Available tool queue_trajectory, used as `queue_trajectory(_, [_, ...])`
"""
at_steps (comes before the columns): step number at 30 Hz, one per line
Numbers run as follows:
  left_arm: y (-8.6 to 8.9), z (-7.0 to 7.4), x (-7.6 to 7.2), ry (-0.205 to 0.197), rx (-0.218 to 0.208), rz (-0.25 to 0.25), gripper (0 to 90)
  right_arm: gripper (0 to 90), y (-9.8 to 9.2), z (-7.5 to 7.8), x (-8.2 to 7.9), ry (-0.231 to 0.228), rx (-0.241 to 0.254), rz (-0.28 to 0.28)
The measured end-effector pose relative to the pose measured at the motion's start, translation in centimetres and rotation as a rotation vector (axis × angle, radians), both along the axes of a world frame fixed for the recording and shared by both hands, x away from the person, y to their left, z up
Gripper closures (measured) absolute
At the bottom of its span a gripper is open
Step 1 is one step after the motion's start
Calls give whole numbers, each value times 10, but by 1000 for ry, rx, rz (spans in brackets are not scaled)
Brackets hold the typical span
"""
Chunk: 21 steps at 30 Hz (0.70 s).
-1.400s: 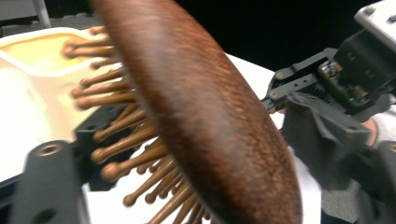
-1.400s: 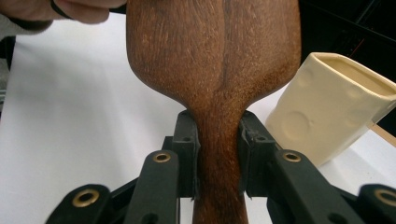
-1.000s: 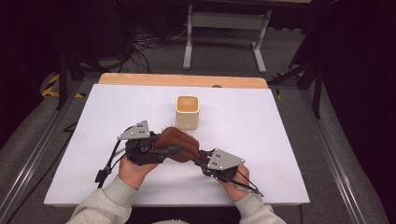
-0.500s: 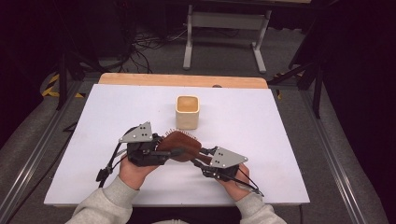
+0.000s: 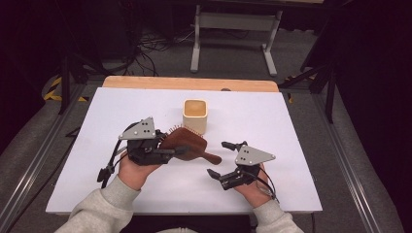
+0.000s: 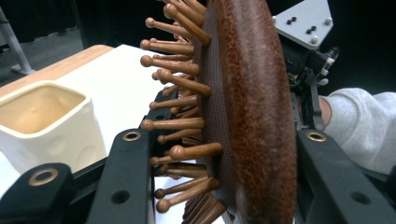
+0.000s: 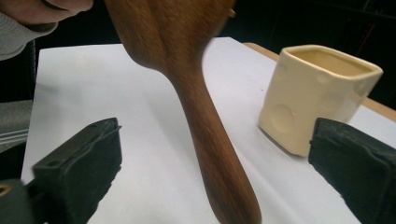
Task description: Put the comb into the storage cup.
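Note:
A brown wooden hairbrush (image 5: 187,143) with peg bristles hangs just above the white table, its head clamped in my left gripper (image 5: 170,148), which is shut on it. In the left gripper view the brush head (image 6: 252,116) stands on edge between the jaws of that gripper (image 6: 219,186), bristles toward a cream square cup (image 6: 46,121). My right gripper (image 5: 218,159) has just been opening and its jaws stand wide apart. The brush handle (image 7: 205,130) passes between the jaws of the right gripper (image 7: 217,177) without touching either pad. The cup (image 5: 195,115) stands upright behind the brush.
The white tabletop (image 5: 291,145) has free room on the right and far left. A wooden strip (image 5: 189,83) runs along its far edge. Beyond it a metal stand (image 5: 233,29) rests on the dark floor. A cable trails from the left gripper toward the table's front.
The right gripper has let go of the brush handle, opened wide and drawn back to the right. The left gripper has lifted the brush a little.

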<state>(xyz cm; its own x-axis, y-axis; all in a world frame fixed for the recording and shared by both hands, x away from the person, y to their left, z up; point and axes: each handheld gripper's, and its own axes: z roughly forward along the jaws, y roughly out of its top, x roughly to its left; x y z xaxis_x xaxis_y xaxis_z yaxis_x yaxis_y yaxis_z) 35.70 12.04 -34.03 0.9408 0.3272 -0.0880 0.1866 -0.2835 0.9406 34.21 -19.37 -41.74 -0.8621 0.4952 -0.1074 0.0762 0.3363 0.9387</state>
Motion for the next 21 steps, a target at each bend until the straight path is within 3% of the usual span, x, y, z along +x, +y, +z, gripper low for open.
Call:
queue_trajectory(12, [4,24,7,-29,17,11,577,2,-20,3,-1,24,-8,-21])
queue_trajectory(21, [8,38,15,-23,16,22,575,2,-37,5,-2,20,13,-61])
